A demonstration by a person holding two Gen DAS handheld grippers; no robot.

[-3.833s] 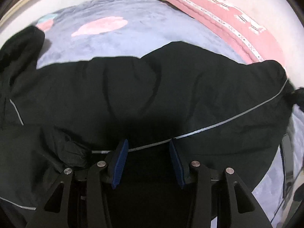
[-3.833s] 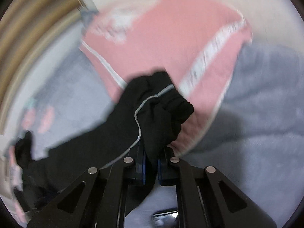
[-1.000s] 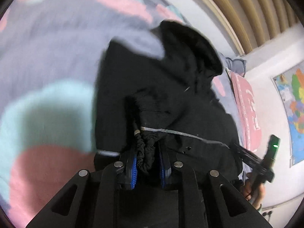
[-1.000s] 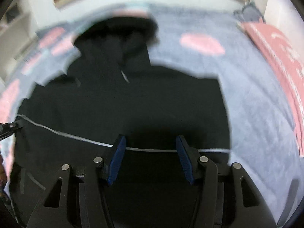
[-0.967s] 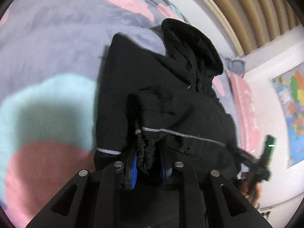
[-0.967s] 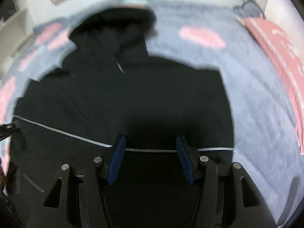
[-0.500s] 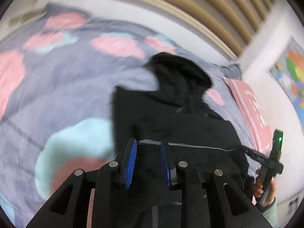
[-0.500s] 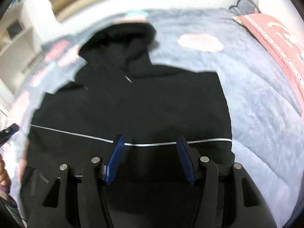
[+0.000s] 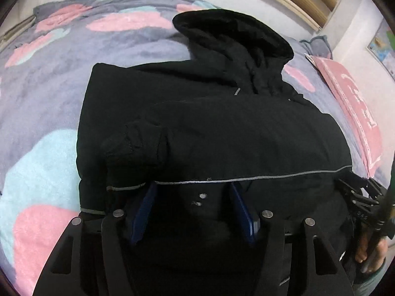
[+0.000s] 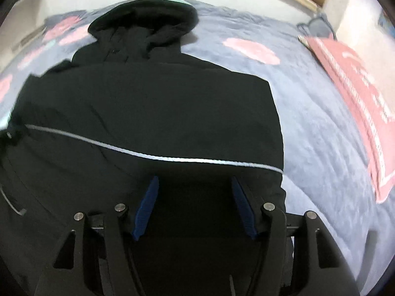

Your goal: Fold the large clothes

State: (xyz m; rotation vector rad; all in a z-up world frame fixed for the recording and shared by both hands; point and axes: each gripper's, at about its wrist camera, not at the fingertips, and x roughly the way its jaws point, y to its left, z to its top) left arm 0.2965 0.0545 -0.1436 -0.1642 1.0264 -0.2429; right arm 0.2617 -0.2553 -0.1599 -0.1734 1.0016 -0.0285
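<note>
A black hooded jacket (image 9: 222,128) lies flat on the bed, hood (image 9: 234,32) at the far end, both sleeves folded across the body. A thin grey reflective stripe (image 9: 259,178) runs across it just beyond my left gripper (image 9: 192,192), which is open and empty above the jacket's lower part. The folded left cuff (image 9: 133,148) lies just ahead of it. In the right wrist view the same jacket (image 10: 153,113) fills the middle, with its stripe (image 10: 172,159) ahead of my right gripper (image 10: 193,185), which is open and empty.
The bed has a grey-blue fleece blanket (image 9: 49,79) with pink and teal patches. A pink pillow (image 9: 355,108) lies at the right edge; it also shows in the right wrist view (image 10: 358,93). The other hand-held gripper (image 9: 365,204) shows at the far right.
My left gripper let go of the sleeve cuff, opened wide and drew back over the jacket's lower part. My right gripper stayed open and shifted slightly.
</note>
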